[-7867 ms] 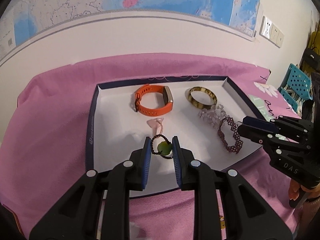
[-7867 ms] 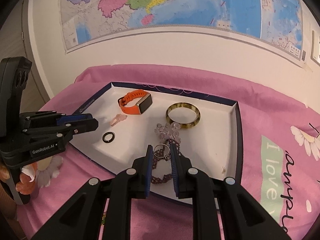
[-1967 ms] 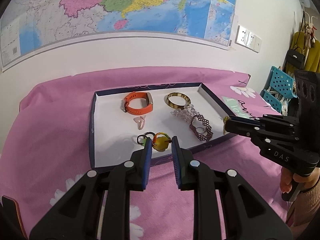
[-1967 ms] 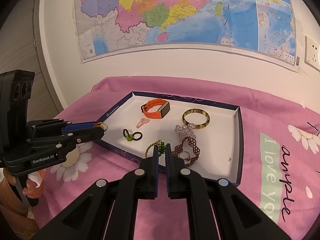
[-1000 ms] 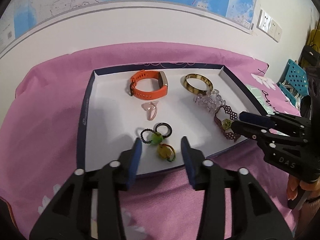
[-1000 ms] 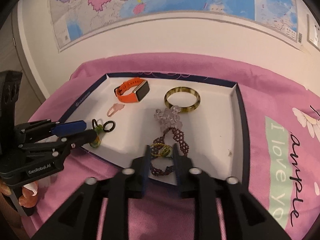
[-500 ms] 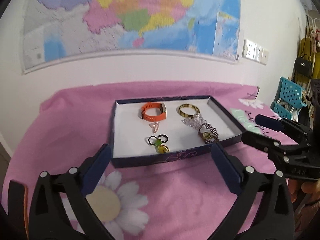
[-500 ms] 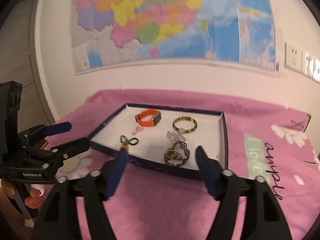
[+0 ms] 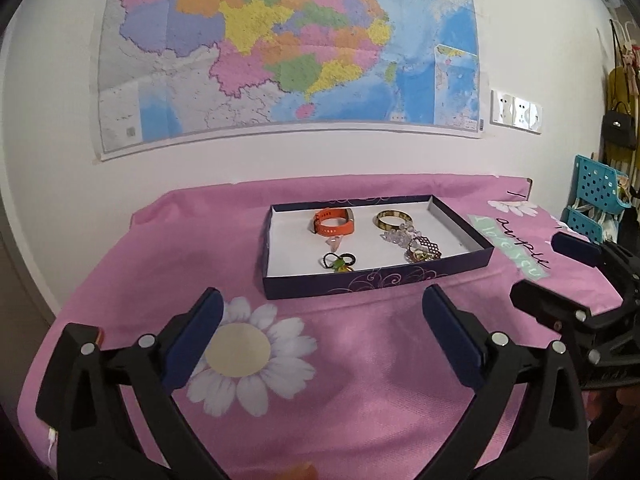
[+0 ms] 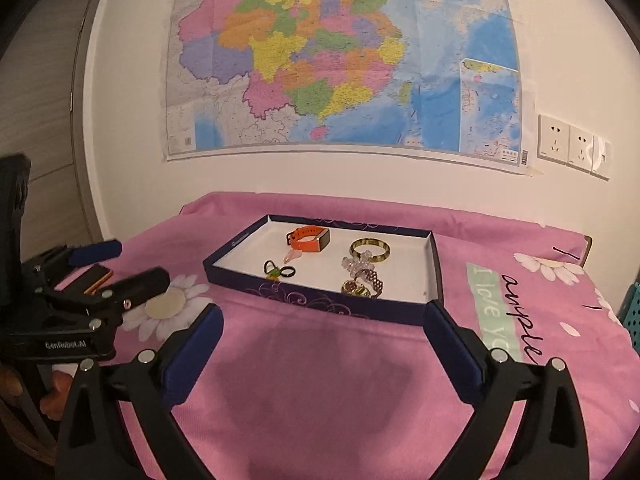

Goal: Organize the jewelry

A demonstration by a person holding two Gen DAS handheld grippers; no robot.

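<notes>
Status: all jewelry in view lies inside the shallow dark-blue cardboard box (image 9: 376,278), which sits on the bench under a pink daisy-print cloth (image 9: 360,360).

Left hand-held gripper (image 9: 320,295): released, jaws have just been opening, nothing between them. It hangs over the cloth, on the 6 o'clock side of the box. Right hand-held gripper (image 10: 323,310): the same, jaws have just been opening wide, nothing between them, also on the 6 o'clock side.

Count, with the box read as a clock face from the left wrist view:
- 1 orange silicone watch band (image 9: 334,222), 11 o'clock.
- 1 amber mottled bangle (image 9: 394,219), 1 o'clock.
- 1 clear crystal bead bracelet (image 9: 396,235), just below the bangle, touching it.
- 1 maroon lattice bead bracelet (image 9: 428,246), 4 o'clock.
- 1 gold-toned beaded piece (image 9: 416,257), lying on the maroon one.
- 1 small pink charm (image 9: 334,242), centre.
- 1 cluster of dark loops with a green and a yellow bead (image 9: 339,262), 7 o'clock; two loops show, but I cannot tell how many separate pieces.

Judgement: the placing step looks finished, with no loose piece visible on the cloth. If anything remains, it is to separate the overlapped pile at 4 o'clock. That calls for a narrow pinch on one strand and a slow lift, so the lattice does not drag along.
</notes>
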